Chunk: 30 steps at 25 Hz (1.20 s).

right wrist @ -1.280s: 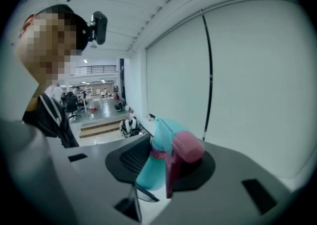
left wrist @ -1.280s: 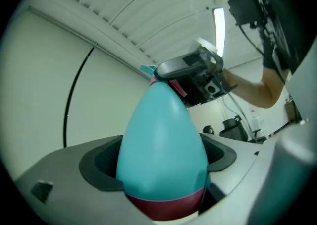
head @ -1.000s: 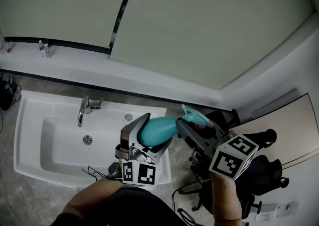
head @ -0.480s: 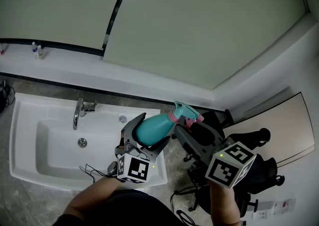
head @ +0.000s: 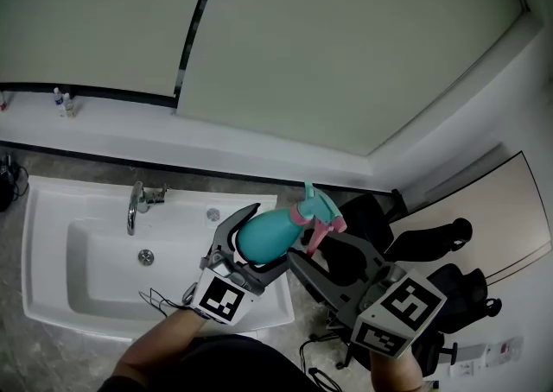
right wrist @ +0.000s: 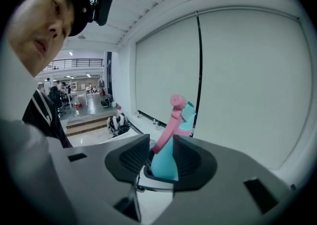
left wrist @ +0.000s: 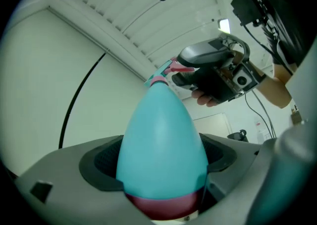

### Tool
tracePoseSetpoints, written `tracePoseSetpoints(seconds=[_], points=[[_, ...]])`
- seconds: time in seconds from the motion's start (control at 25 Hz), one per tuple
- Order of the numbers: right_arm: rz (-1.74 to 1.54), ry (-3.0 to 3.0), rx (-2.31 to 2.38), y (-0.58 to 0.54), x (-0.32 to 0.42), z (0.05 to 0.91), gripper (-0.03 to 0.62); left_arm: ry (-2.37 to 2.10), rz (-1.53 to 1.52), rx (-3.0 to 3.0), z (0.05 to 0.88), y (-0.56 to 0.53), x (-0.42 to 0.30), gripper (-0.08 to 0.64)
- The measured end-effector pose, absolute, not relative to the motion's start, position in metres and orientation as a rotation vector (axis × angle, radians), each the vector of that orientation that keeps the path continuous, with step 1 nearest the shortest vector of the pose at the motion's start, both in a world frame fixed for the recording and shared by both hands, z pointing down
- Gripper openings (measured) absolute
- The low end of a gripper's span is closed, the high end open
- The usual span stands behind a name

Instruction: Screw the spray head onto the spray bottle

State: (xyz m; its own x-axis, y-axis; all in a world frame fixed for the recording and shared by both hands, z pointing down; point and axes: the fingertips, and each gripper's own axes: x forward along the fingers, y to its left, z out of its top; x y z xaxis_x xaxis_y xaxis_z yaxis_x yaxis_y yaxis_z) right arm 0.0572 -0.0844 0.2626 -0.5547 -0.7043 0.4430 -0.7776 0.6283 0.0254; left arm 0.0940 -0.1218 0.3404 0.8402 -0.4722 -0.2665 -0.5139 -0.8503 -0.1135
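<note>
1. The left gripper (head: 269, 237) is clamped on a teal, egg-shaped spray bottle (left wrist: 159, 135). Its dark pads press on both sides of the wide lower body, just above a dark red base band.
2. The right gripper (right wrist: 161, 162) pinches the spray head (right wrist: 174, 120), a teal piece with a pink trigger, between its ribbed pads.
3. The bottle lies tilted in the air over the right end of a white sink (head: 86, 248), with its neck pointing away from the person. A chrome faucet (head: 136, 206) stands well apart to the left.
4. The spray head sits on the bottle's neck, in line with it, so mating looks done.
5. No view shows the threads, so I cannot tell how tight the collar is.
6. Judging from both grips, screwing is under way. What seems left is more turning until the head seats, then letting go.
</note>
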Motion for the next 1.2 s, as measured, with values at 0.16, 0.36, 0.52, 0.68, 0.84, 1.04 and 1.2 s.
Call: tracePoseSetpoints(seconds=[0.16, 0.36, 0.52, 0.68, 0.84, 1.04, 1.2], points=[[0.208, -2.45, 1.028, -0.066, 0.049, 0.257, 0.137, 0.618, 0.497, -2.906, 0.321, -0.113, 0.093, 0.439], [0.114, -2.727, 0.746, -0.02, 0.047, 0.219, 0.137, 0.35, 0.622, -3.027, 0.303, -0.095, 0.085, 0.44], [0.183, -3.087, 0.667, -0.026, 0.102, 0.186, 0.137, 0.017, 0.657, -3.124, 0.293, -0.067, 0.073, 0.439], [0.345, -3.32, 0.47, -0.064, 0.099, 0.178, 0.188, -0.266, 0.759, -3.194, 0.27, -0.051, 0.063, 0.44], [0.397, -3.394, 0.106, -0.057, 0.09, 0.161, 0.231, -0.445, 0.773, -3.207, 0.255, -0.023, 0.083, 0.439], [0.321, -3.315, -0.342, -0.039, 0.042, 0.156, 0.233, -0.649, 0.762, -3.2, 0.257, -0.005, 0.076, 0.44], [0.311, -3.263, -0.453, -0.029, 0.026, 0.15, 0.233, -0.746, 0.742, -3.196, 0.26, 0.005, 0.082, 0.44]])
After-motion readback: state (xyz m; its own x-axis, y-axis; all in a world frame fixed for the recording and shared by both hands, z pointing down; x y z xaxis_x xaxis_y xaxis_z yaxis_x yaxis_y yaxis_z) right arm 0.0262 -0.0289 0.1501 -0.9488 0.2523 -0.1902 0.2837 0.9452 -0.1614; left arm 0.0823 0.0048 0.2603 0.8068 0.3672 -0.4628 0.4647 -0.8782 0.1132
